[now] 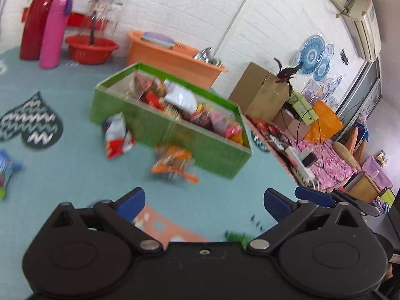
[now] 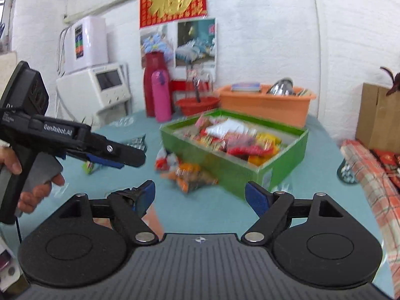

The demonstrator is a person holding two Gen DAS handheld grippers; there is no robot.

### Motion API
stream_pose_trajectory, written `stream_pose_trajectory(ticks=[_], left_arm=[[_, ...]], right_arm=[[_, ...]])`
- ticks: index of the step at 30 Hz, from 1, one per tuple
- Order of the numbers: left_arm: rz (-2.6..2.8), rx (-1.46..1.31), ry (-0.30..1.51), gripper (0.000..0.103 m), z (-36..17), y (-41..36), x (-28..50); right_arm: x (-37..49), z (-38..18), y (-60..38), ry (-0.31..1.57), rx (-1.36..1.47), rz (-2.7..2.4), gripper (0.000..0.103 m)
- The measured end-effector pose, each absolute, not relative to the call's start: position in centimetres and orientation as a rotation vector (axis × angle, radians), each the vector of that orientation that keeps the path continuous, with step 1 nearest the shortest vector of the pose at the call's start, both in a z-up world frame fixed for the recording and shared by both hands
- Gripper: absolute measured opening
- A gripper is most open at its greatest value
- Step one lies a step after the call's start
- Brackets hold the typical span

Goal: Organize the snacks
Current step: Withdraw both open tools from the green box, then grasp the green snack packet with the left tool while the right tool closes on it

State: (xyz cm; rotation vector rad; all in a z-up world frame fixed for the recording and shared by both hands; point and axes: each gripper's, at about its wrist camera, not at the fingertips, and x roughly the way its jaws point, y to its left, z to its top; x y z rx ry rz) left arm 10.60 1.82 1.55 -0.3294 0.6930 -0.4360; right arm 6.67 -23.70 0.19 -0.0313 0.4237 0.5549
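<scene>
Step in hand: you are between picks, as I judge it — both claws empty, both held back from the green snack box (image 1: 172, 135), with loose packets left on the teal floor mat (image 1: 62, 175).

Left gripper (image 1: 203, 203): jaws spread wide, nothing between the blue pads (image 1: 132, 200). In the right wrist view it shows at nine o'clock, a hand (image 2: 37, 187) around its grip.

Right gripper (image 2: 200, 196): jaws spread wide too, empty, aimed at the near corner of the box.

Box: open-topped, already heaped with bright snack packets (image 2: 237, 140); in the left view it sits at twelve o'clock of the claw, well apart from it.

Orange packet (image 1: 173, 163): on the mat just beside the box's near wall, at about eleven o'clock from your left claw — the nearest stray. It is blurred, so I cannot tell its print.

Red-and-white packet (image 1: 116, 137): leaning by the box's left end, at ten o'clock; touching the wall or only beside it, I cannot tell.

Blue packet (image 1: 7, 172): far out at nine o'clock, at the frame edge.

Next move, my judgement: lower one claw over the orange packet, pads either side of its crinkled edge, close gently, lift clear of the wall, then drop it inside.

Watch for: the heap stands near the rim, so place toward a lower spot.
</scene>
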Motion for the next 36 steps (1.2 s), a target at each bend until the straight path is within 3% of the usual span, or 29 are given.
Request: stream_pose_trajectory(ticks=[7,16,17,18,20,36], left_arm=[[-0.351,-0.33,0.755,0.103,-1.3,4.2,7.3],[-0.29,-0.312,0.734,0.103,-1.3,5.4,6.4],[-0.287,-0.314,0.733,0.103,-1.3,5.6,6.3],[-0.286,-0.319,0.734,0.103,-1.4,5.7,6.4],[-0.284,-0.325,0.736,0.103,-1.6,5.9,6.5],[-0.241,-0.327,0.758,0.103,-2.2,8.2,6.9]], right_arm=[[4.6,-4.1,-22.6,0.573,-0.072,0.565,0.103],[5.3,-5.0,-20.4,0.612,-0.068,0.558,0.103],[5.4,-5.2,-20.1,0.626,-0.074,0.555,0.072],[5.6,-5.4,-19.8,0.639,-0.081,0.554,0.058],[5.5,-5.4,-19.2,0.633,-0.102,0.557,0.049],[6.1,-4.7,-12.8,0.649,-0.137,0.674,0.052]])
